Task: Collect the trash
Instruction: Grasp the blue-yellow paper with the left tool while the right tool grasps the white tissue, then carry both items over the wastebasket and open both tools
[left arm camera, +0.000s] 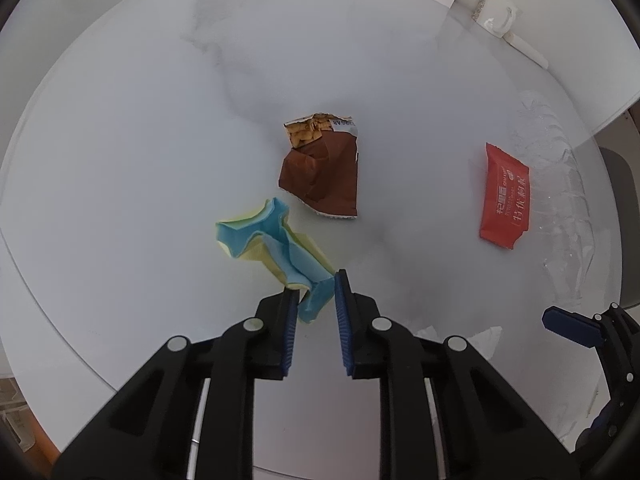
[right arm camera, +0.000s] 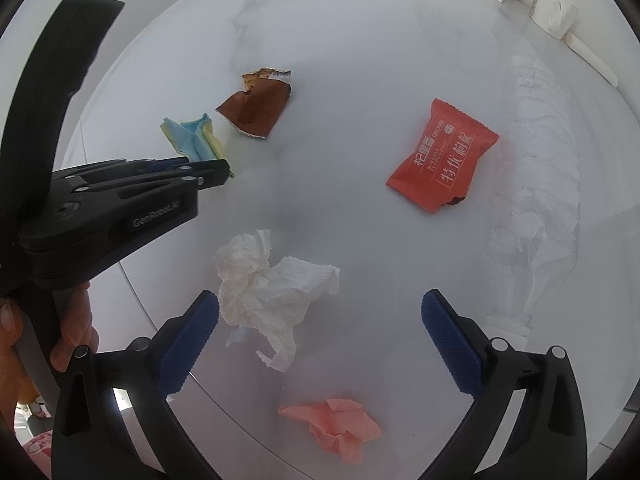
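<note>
The left gripper [left arm camera: 316, 294] pinches the near corner of the blue-yellow paper [left arm camera: 272, 244] on the table [left arm camera: 120, 160]. Lift straight up (only a corner is held). The right gripper [right arm camera: 320, 332] stands open over the tissue [right arm camera: 268, 292].

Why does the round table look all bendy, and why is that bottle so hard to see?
In both wrist views the fisheye lens bows the white table and darkens the corners. In the right wrist view the clear bottle blends into the pale top. In the left wrist view soft grey shadows lie by the brown wrapper; nothing looks blurred.
</note>
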{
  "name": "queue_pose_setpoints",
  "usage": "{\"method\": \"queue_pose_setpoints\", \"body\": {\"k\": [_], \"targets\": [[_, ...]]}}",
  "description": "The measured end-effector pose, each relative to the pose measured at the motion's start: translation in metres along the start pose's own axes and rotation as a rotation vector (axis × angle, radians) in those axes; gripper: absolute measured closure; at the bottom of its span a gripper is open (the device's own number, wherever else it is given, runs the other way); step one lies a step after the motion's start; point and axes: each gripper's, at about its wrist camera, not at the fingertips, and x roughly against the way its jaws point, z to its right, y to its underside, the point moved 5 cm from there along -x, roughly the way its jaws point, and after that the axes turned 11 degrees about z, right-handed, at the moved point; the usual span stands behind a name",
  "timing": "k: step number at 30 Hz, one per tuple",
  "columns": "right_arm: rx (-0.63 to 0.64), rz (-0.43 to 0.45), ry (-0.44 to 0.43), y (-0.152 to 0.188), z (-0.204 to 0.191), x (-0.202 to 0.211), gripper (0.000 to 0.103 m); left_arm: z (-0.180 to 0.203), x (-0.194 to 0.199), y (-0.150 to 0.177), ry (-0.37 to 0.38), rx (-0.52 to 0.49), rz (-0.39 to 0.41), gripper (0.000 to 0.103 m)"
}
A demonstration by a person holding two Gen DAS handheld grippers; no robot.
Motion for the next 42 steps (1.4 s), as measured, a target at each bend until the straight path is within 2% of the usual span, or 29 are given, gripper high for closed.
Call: {"method": "queue_pose_setpoints", "body": {"k": [10, 13, 17, 20, 21, 23, 30, 34, 42], "targets": [[0.015, -0.01, 0.012, 0.003, -0.009, -0.009, 0.004, -0.024, 0.035, -0.001, 0.028, 0.031, 0.047, 0.086], [0.028, -0.019, 0.01, 0.003, -0.014, -0.014, 0.015, -0.025, 0.04, -0.003, 0.027, 0.034, 0.054, 0.086], [0.057, -0.024, 0.015, 0.005, -0.024, -0.019, 0.045, -0.022, 0.041, -0.007, 0.034, 0.041, 0.059, 0.086], [0.074, -0.024, 0.001, 0.006, -0.028, -0.019, 0.062, -0.025, 0.047, -0.002, 0.027, 0.036, 0.064, 0.086], [0.073, -0.023, -0.003, 0.006, -0.028, -0.018, 0.067, -0.025, 0.048, -0.002, 0.027, 0.036, 0.065, 0.086], [0.079, -0.021, -0.004, 0.004, -0.027, -0.016, 0.071, -0.027, 0.054, 0.0, 0.026, 0.038, 0.07, 0.086], [0.117, 0.01, -0.029, 0.009, -0.044, 0.009, 0.071, -0.047, 0.091, 0.018, 0.026, 0.081, 0.105, 0.086], [0.18, 0.023, -0.078, 0.015, -0.075, 0.023, 0.071, -0.071, 0.124, 0.041, 0.004, 0.125, 0.134, 0.086], [0.326, 0.014, -0.213, 0.041, -0.19, 0.042, 0.071, -0.149, 0.187, 0.12, -0.059, 0.212, 0.145, 0.086]]}}
